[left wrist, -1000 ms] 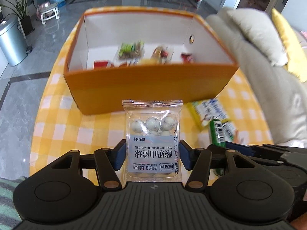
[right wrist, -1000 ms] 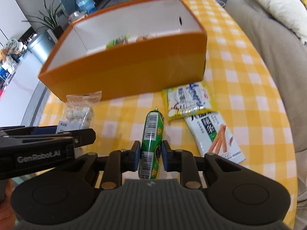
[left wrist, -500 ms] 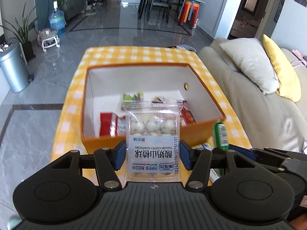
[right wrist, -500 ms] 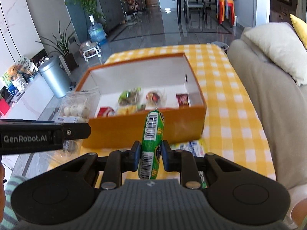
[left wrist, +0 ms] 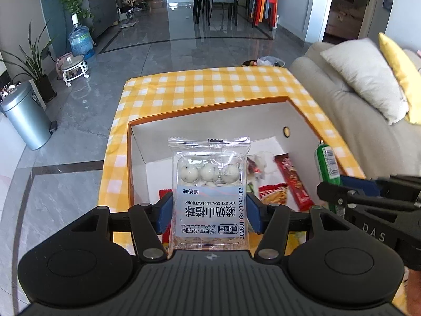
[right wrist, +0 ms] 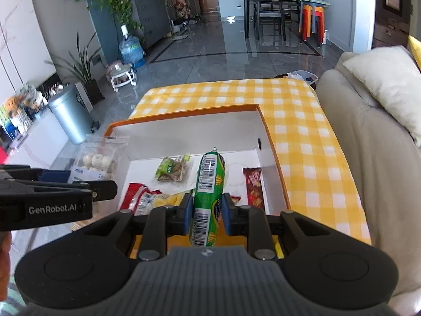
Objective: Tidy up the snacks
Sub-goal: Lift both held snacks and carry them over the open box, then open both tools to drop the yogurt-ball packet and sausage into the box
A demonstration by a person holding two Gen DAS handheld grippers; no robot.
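While you hold both grippers above the orange box (left wrist: 129, 163), each one carries a snack ready to go in. Your left gripper (left wrist: 209, 212) grasps a clear packet of yogurt-coated hawthorn balls (left wrist: 209, 184) by its two side edges; the packet stands upright between the blue pads, its label upside down to the camera. Your right gripper (right wrist: 206, 212) is clenched tight around a green sausage-shaped snack (right wrist: 209, 192), which sticks up and forward between the pads.

Below them, the box sits on a table covered with a yellow checked cloth (right wrist: 302, 142), beside a beige sofa (right wrist: 368, 158). Its white floor already holds several snacks: a green packet (right wrist: 171, 168), a long red packet (right wrist: 253, 187) near the right wall, and a red-and-white packet (right wrist: 138, 197) near the left.

By the look of it, you are in the carrying step, with both snacks over the open box and not yet let go. The next move likely calls for lowering each gripper toward a bare patch of the box floor, then opening the pads so the snacks drop clear of the walls and of each other.
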